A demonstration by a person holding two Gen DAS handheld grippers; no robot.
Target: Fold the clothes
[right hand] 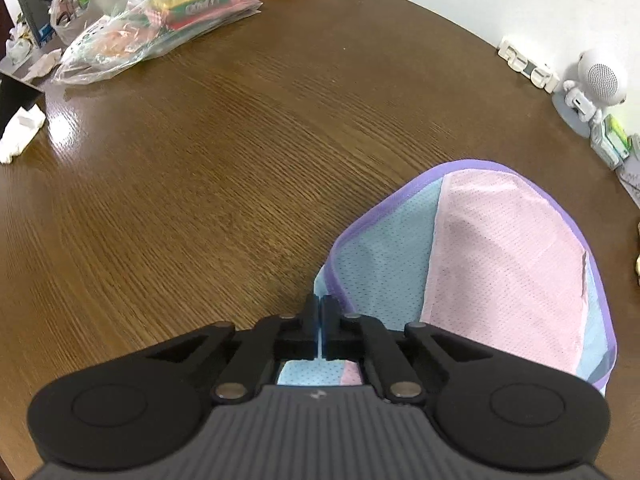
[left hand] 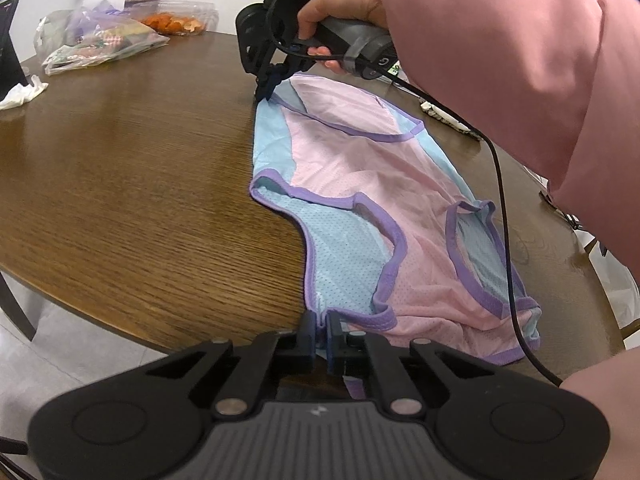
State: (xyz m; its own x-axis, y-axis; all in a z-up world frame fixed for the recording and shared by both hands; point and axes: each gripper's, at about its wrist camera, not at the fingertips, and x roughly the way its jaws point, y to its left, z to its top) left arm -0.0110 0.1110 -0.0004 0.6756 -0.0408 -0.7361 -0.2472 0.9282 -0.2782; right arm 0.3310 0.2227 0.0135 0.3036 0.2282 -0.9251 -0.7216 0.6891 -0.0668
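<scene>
A round brown wooden table (left hand: 120,184) carries a pink, pale-blue and purple-trimmed mesh vest (left hand: 360,184), spread flat right of centre. The left gripper (left hand: 323,322) pinches its near edge; the right gripper (left hand: 267,94) apparently nips the far corner.

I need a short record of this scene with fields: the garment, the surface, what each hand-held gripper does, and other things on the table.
garment: pink and blue mesh top with purple trim, lying flat
surface: round wooden table
left hand-held gripper: shut on the near left edge of the top
right hand-held gripper: shut on the far left corner of the top
clutter: plastic bags, white tissue, small white figure
</scene>
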